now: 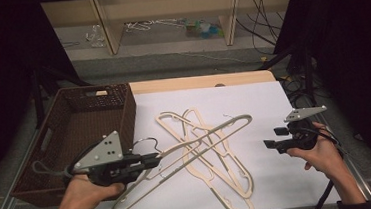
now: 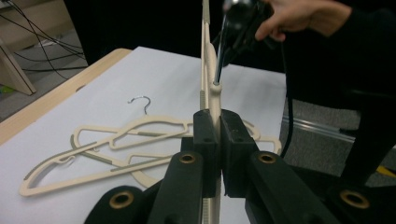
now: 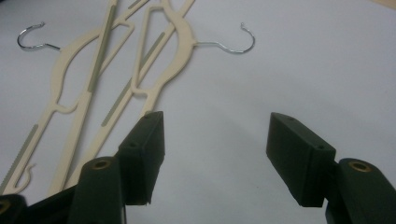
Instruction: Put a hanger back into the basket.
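Observation:
My left gripper [image 1: 157, 160] is shut on a cream plastic hanger [image 1: 216, 132] and holds it tilted above the white sheet [image 1: 273, 102], its metal hook by the jaws. In the left gripper view the jaws pinch the hanger's [image 2: 206, 70] edge, and it stands upright ahead of them. Two more cream hangers [image 1: 194, 118] lie crossed on the sheet beneath it. My right gripper [image 1: 270, 146] hovers open at the sheet's right side with nothing between its jaws. In the right gripper view the open jaws [image 3: 215, 158] point at bare sheet, with the lying hangers [image 3: 154, 51] at upper left.
A dark woven basket [image 1: 74, 123] stands at the left edge of the table, touching the sheet. A wooden table edge [image 1: 197, 82] runs along the back. Cables trail on the floor at the right [image 1: 297, 83]. Shelving legs stand beyond the table.

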{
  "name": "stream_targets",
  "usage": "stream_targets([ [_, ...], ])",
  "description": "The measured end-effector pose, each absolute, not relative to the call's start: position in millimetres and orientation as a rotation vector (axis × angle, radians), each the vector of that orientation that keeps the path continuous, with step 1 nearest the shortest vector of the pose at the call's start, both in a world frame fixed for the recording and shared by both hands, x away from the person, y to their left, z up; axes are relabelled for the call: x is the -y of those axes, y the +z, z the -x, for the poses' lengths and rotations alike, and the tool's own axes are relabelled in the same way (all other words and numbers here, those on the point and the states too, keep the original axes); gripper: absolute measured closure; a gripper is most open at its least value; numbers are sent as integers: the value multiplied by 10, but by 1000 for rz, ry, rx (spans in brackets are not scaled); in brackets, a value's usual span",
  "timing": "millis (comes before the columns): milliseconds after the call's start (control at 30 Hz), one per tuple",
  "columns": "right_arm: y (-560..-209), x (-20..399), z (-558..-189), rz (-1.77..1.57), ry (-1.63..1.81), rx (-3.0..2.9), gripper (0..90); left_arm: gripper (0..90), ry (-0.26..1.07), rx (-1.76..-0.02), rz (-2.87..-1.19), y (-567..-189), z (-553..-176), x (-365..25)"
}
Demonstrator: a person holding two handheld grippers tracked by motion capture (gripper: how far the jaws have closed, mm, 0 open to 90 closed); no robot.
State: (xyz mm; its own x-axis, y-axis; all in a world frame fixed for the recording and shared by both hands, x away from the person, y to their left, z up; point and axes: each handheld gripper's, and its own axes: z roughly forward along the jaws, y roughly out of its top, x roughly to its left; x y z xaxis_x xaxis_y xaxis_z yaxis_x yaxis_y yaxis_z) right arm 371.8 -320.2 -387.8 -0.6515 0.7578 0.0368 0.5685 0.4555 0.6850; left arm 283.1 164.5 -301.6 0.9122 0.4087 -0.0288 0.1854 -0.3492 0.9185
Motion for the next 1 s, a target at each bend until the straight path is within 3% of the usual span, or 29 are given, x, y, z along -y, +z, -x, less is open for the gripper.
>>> stream_targets([
  [433,-4100,2974,-3674,-1075,917,-2515,375,860,289,-545,-1822,-2482,-2893,-2133],
  [1000,-4186,2870,-3647,-1041,906,-2552,353,860,511,-774,-1756,-2471,-3434,-2932],
])
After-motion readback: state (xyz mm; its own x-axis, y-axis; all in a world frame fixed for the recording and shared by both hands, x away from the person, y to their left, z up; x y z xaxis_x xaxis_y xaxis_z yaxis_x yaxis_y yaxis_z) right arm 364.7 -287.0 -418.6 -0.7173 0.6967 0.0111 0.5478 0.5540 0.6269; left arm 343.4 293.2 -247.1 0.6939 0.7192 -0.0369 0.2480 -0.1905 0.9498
